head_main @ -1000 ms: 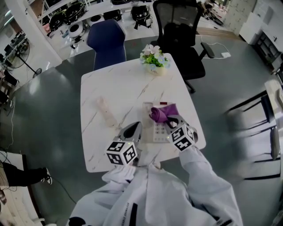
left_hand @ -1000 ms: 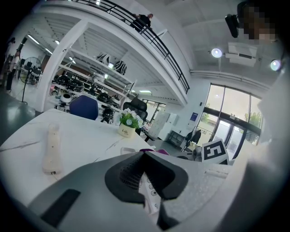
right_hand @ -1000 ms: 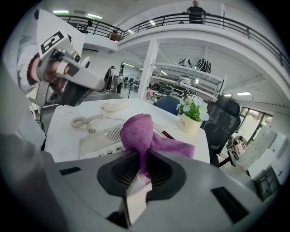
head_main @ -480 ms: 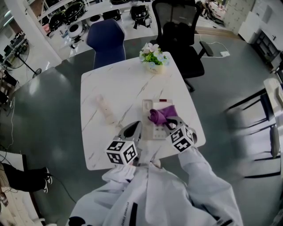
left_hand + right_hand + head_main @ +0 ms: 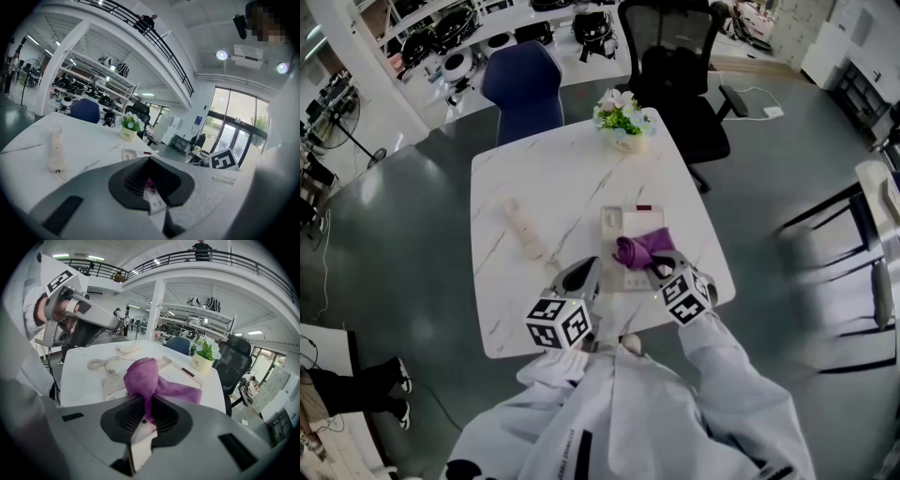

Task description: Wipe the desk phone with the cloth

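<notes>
**Head view: right gripper (image 5: 659,269) pinches the cloth (image 5: 639,247) on the desk phone (image 5: 617,225)**

Nearest to us, along the near edge of the table (image 5: 506,309), we see both grippers side by side. The left gripper (image 5: 591,270) sits just left of the phone's near end. In the left gripper view its jaws are together with nothing between them. We cannot tell whether it touches the phone.

The right gripper is at the phone's near right corner. In the right gripper view its jaws are clamped on a fold of the purple cloth. The cloth bunches up into a rounded lump just ahead of the jaws, and its tail spreads to the right across the phone's face.

The phone itself lies flat, right of the table's middle, with its long side running from the near edge toward the far one. Its cradle is bare. The handset (image 5: 525,234) lies on the table well to the left, toward the left edge, and its coiled cord (image 5: 101,364) shows in the right gripper view.

Farther on, a small flower pot (image 5: 623,120) stands at the far edge, near the far right corner. Beyond the table we see a blue chair (image 5: 523,89) and a black office chair (image 5: 680,75).
</notes>
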